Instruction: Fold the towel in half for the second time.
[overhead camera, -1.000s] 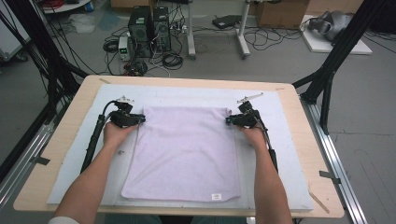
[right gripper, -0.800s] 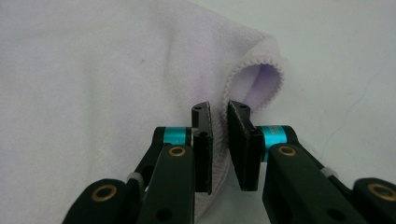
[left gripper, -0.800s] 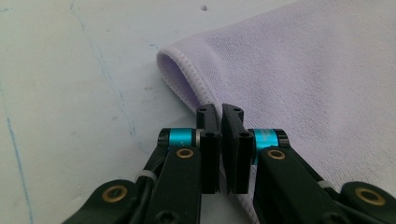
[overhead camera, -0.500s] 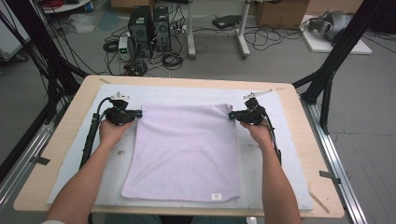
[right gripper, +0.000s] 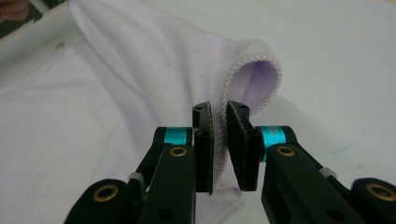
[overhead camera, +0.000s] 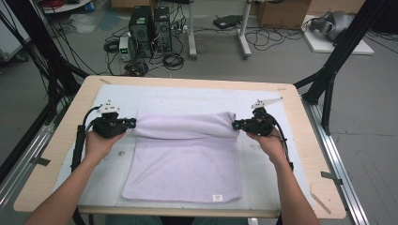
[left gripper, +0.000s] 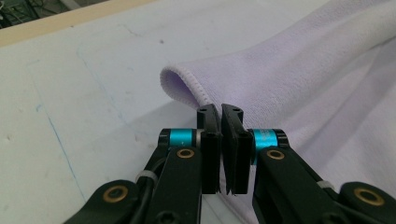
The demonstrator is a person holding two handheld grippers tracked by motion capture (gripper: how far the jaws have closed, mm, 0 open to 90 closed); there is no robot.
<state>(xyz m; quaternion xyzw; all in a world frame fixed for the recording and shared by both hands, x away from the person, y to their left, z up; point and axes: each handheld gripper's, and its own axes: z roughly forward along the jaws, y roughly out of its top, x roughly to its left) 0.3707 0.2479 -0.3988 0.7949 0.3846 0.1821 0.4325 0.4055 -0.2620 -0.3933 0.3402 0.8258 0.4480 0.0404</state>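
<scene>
- Lilac towel lies spread on the white mat of the worktop, its far edge raised and curled toward the person.
- Left tongs pinch the far left corner, hem clamped between narrow jaws.
- Right tongs pinch the far right corner likewise.
- The lifted edge spans the 2 tongs.

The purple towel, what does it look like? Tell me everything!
The towel is pale purple, soft and fuzzy, with stitched edges and a small white tag on its near edge. It lies on the white mat. Its far edge is lifted and curling over toward the person, pinched at each far corner by the left gripper and right gripper.
</scene>
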